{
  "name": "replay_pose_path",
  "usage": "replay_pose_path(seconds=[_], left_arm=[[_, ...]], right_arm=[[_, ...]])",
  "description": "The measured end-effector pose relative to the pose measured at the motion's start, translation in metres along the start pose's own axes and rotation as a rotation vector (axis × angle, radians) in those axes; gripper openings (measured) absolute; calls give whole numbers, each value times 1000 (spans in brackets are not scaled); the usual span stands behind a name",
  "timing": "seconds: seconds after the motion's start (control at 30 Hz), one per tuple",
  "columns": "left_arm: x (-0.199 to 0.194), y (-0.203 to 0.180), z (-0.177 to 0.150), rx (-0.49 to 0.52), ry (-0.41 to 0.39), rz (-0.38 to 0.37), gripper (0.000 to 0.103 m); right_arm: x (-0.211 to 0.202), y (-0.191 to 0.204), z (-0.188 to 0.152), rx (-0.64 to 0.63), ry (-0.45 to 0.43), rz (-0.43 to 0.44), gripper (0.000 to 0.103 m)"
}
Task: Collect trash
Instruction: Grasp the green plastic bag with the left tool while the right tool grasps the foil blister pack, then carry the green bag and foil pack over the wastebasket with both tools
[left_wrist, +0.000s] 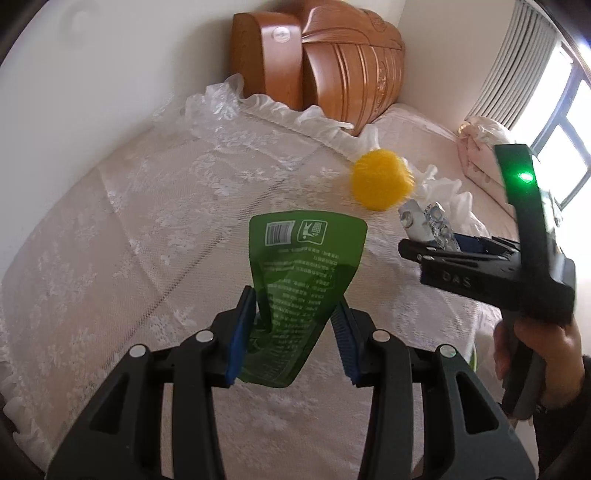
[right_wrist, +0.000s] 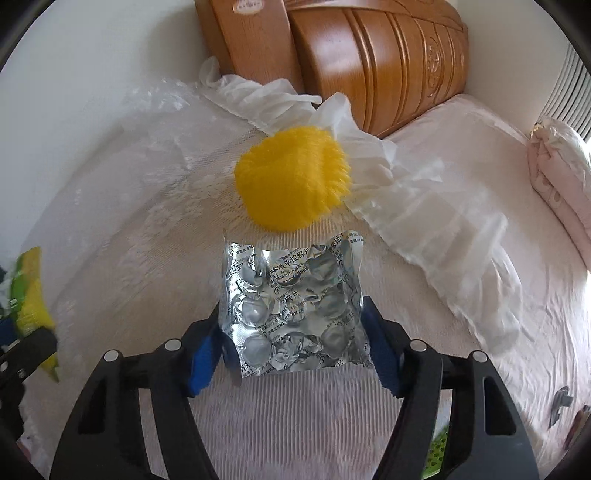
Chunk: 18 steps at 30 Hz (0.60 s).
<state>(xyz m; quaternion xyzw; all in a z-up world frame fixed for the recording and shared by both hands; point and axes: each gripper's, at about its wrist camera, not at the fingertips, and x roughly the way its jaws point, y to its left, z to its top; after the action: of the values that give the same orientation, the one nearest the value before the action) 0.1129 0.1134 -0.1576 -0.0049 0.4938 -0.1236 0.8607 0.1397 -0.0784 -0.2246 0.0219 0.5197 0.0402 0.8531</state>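
A green plastic wrapper (left_wrist: 306, 251) with white print and a barcode stands up between the blue pads of my left gripper (left_wrist: 295, 301), which is shut on its lower half. A crumpled silver blister pack (right_wrist: 295, 295) sits between the fingers of my right gripper (right_wrist: 291, 314), and both blue pads press on its side edges. In the left wrist view the blister pack (left_wrist: 432, 221) sticks out of the right gripper's tip, above the bed. A fluffy yellow ball (right_wrist: 295, 177) lies on the lace cover just beyond the pack.
The lace bed cover (left_wrist: 166, 229) with a white ruffled edge (right_wrist: 424, 206) spreads over a pink bed. A wooden headboard (left_wrist: 332, 66) stands at the back, a folded pink quilt (right_wrist: 561, 177) at the far right. A hand (left_wrist: 535, 343) holds the right gripper's handle.
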Motion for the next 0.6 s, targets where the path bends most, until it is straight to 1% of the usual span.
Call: replay_pose_path(seconds=[0.17,0.37,0.43,0.53,0.6], left_arm=[[-18,-27,-6,18,-5,-10,41],[-45,-76,-23,69,-15,-40,41],[-51,-97,-30,95,-18,-61,41],[-56,-130,-40,148,-14,-96,41],[-56,-158,-47,191,-3,-142,41]], right_arm=[[-50,-15,-30,33,-37,58,69],[-117,-53,-80,96,-85,95,70],[-137,-70,-97,122,-103,91,70],[-162,-99,-121,167,-128,61,70],[-176,-121,-139,205,-139,30,71]])
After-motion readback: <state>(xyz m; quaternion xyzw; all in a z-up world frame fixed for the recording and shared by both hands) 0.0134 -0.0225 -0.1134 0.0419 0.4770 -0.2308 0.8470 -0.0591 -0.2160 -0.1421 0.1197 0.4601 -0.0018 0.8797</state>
